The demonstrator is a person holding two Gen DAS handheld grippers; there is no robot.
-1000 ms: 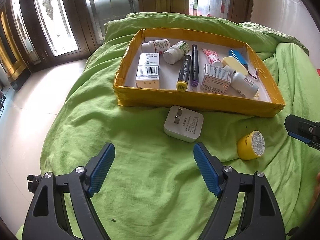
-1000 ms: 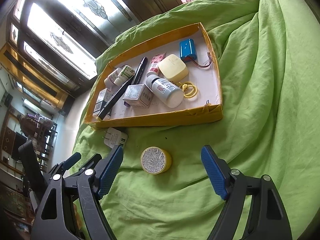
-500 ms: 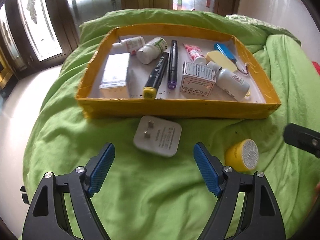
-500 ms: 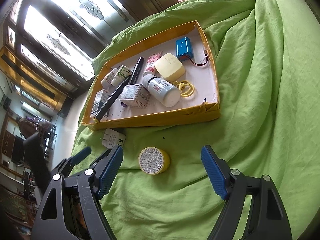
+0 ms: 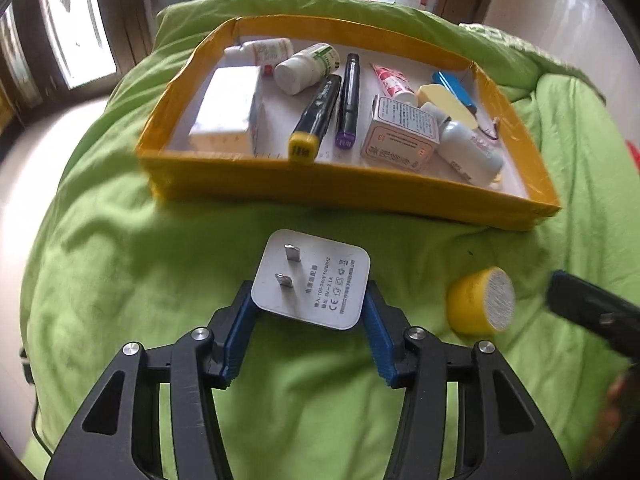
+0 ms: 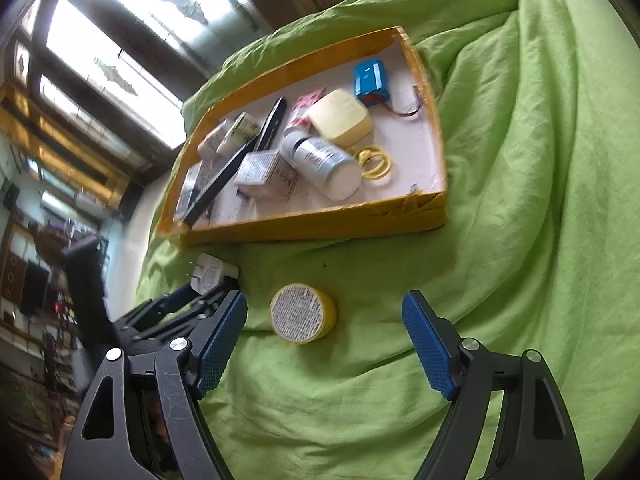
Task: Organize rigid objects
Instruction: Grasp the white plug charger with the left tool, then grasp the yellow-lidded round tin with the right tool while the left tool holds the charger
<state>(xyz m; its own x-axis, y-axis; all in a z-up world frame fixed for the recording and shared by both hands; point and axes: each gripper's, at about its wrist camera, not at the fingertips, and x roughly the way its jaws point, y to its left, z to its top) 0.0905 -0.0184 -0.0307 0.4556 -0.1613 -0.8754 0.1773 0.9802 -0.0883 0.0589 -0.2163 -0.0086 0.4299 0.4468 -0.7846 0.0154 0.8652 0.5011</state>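
Note:
On the green bedcover lies a white plug adapter (image 5: 316,280), prongs up, just in front of the yellow tray (image 5: 320,188). My left gripper (image 5: 309,294) is closing on it, and its blue pads (image 5: 240,328) sit against the adapter's two sides. From the right wrist the adapter (image 6: 212,274) shows at the left gripper's tips. A small yellow jar (image 6: 302,314) lies on its side ahead of my right gripper (image 6: 324,308), which is open with nothing touching its fingers. The jar (image 5: 480,300) lies right of the adapter.
The tray (image 6: 320,224) holds several items: pill bottles, two small boxes, two dark pens, a tube, a cream case, a blue battery pack and yellow rings. The bedcover is rumpled, with folds rising at the right. Windows and floor lie beyond the bed's left edge.
My left gripper has come forward and down around the plug adapter, and its jaws have narrowed from wide apart to the adapter's sides. The right gripper has stayed in place.

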